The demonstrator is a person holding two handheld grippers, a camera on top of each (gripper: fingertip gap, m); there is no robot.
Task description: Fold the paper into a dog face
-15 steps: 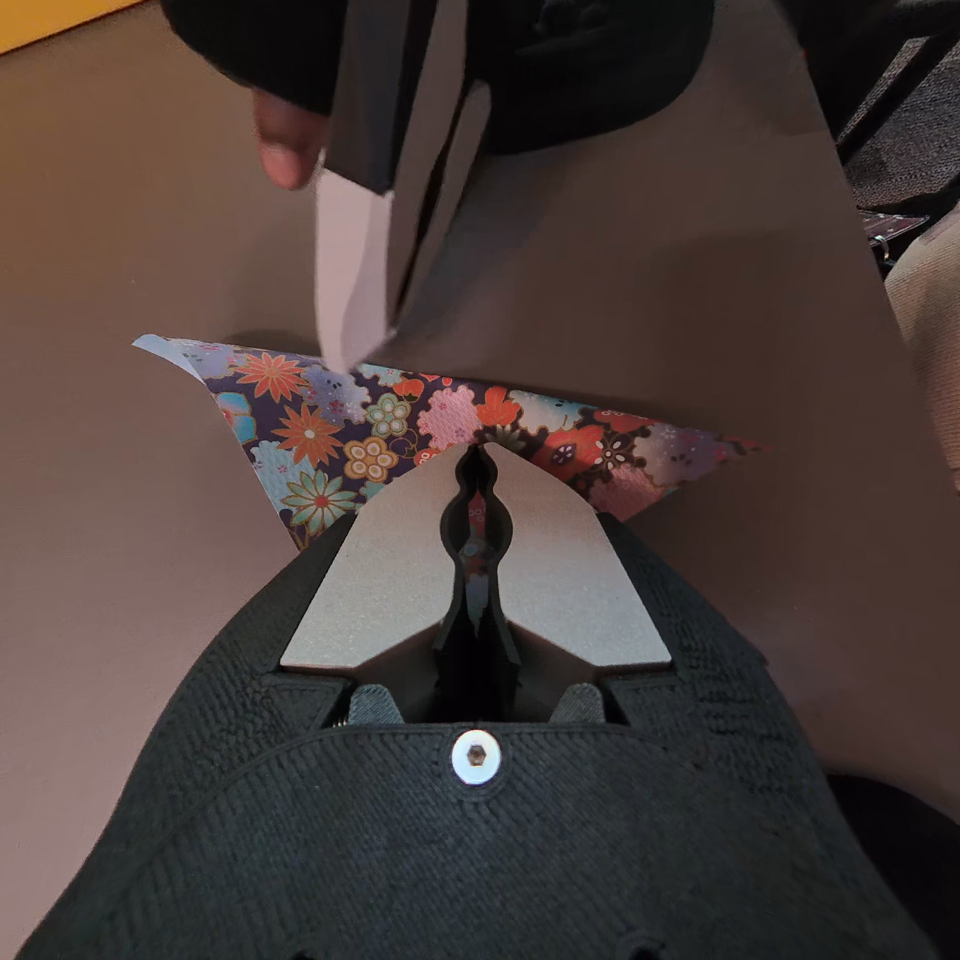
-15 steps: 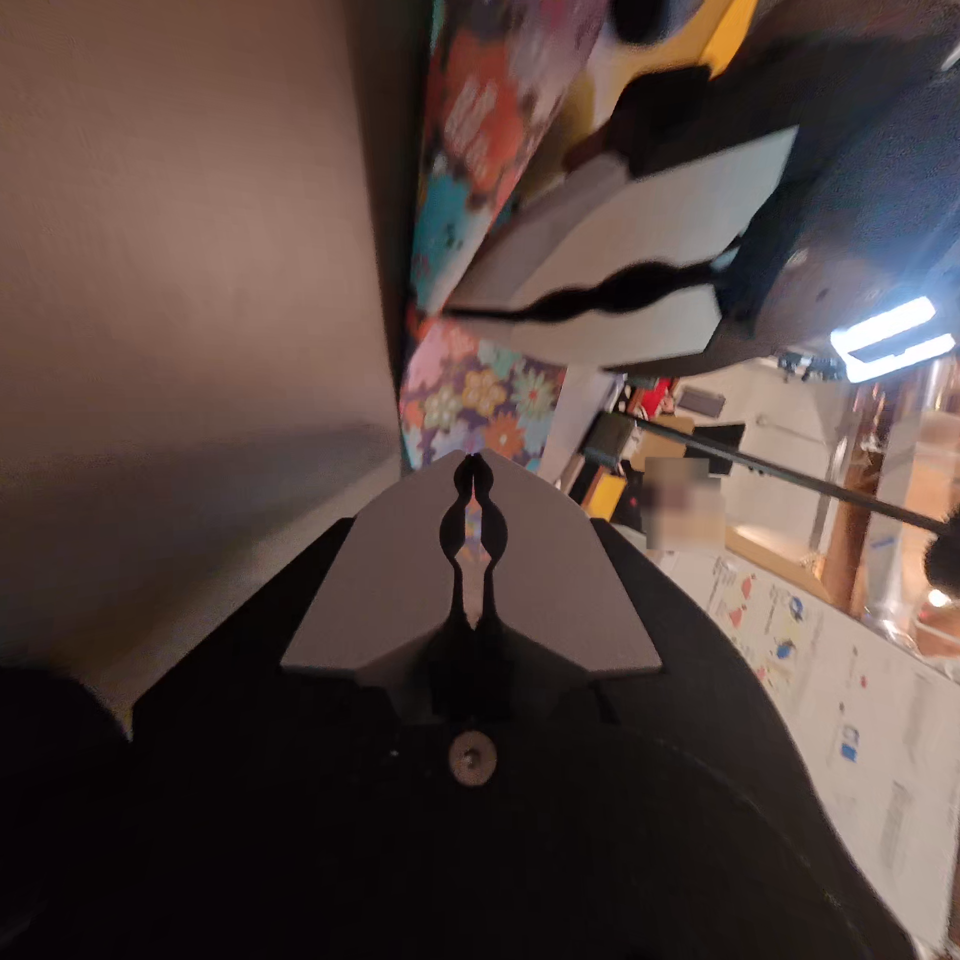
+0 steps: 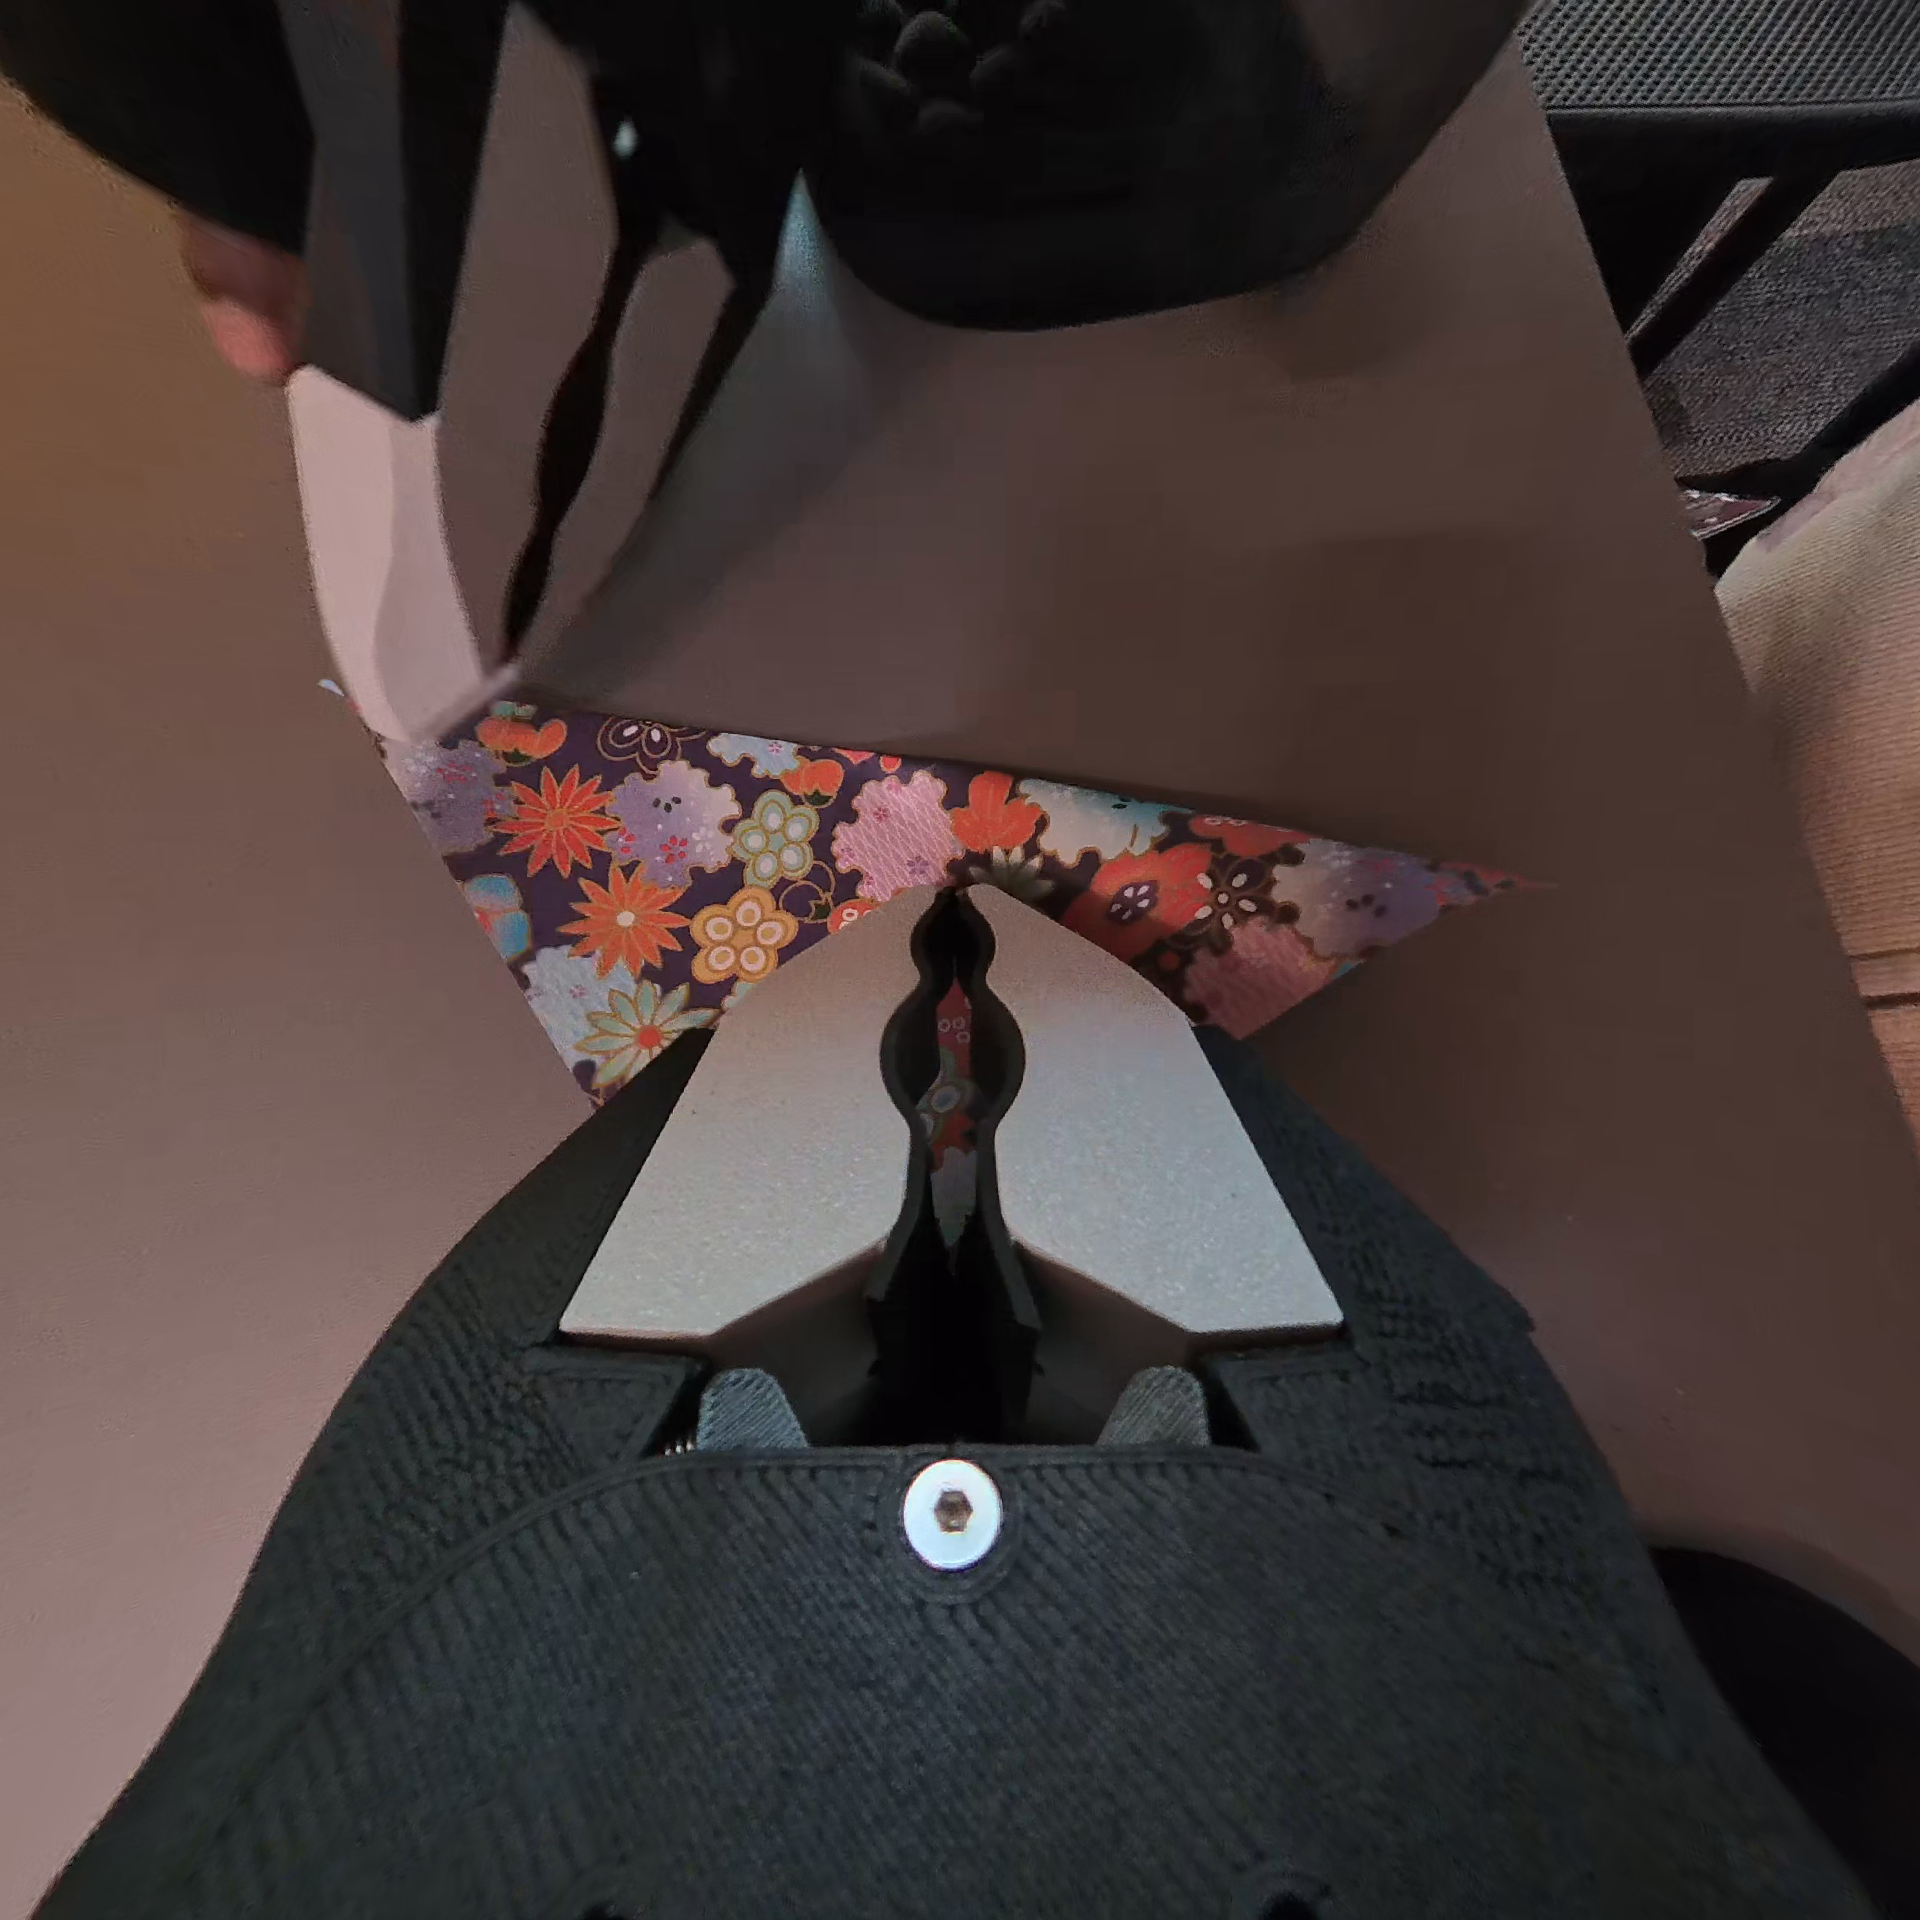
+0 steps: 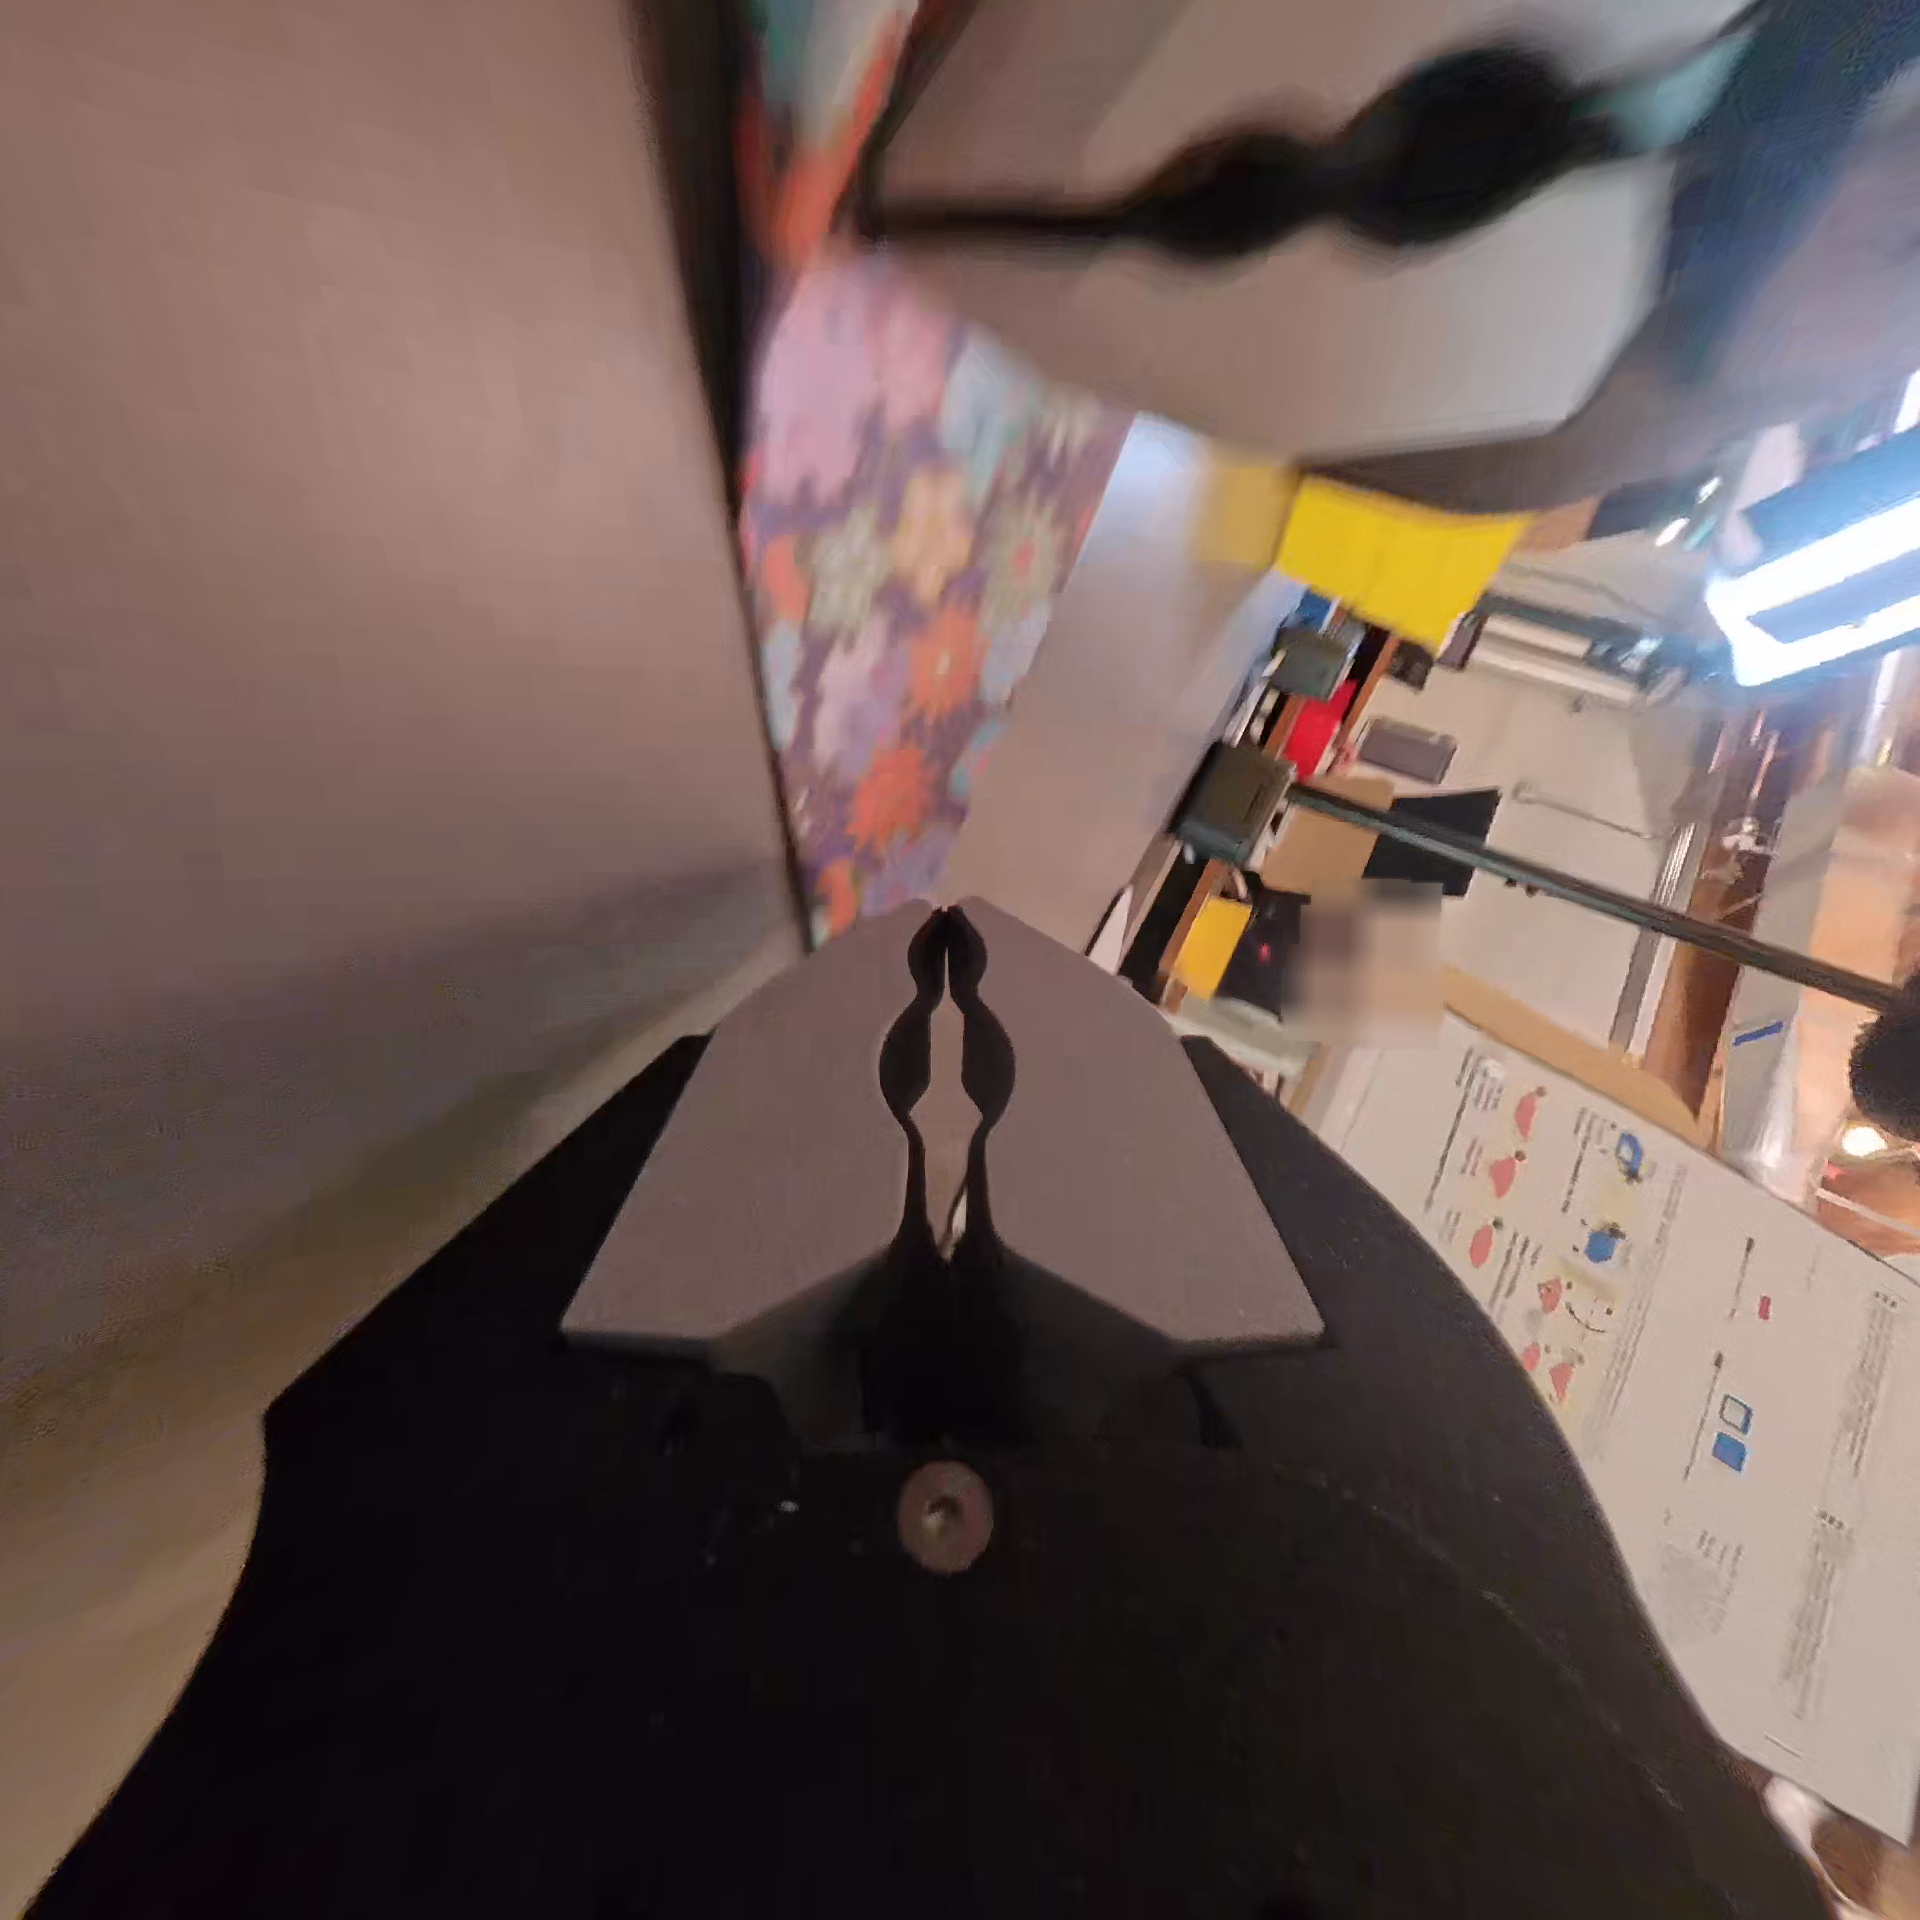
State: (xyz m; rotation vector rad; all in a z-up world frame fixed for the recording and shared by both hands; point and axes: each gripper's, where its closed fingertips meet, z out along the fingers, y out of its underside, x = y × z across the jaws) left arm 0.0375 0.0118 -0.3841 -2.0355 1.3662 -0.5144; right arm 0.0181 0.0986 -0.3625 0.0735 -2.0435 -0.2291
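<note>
Flowery paper [image 3: 790, 862] lies flat; left gripper [image 3: 951, 904] presses closed on its middle; right gripper [image 4: 948, 914], closed empty at its corner, should pinch gently.

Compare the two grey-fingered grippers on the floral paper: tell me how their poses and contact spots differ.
The left gripper lies low over the brown table, pressing the folded floral paper triangle at its middle. The right gripper comes down steeply from above and meets the paper's far-left corner. The left gripper looks sharp; the right gripper is motion-blurred. Both have their grey fingers closed together.
</note>
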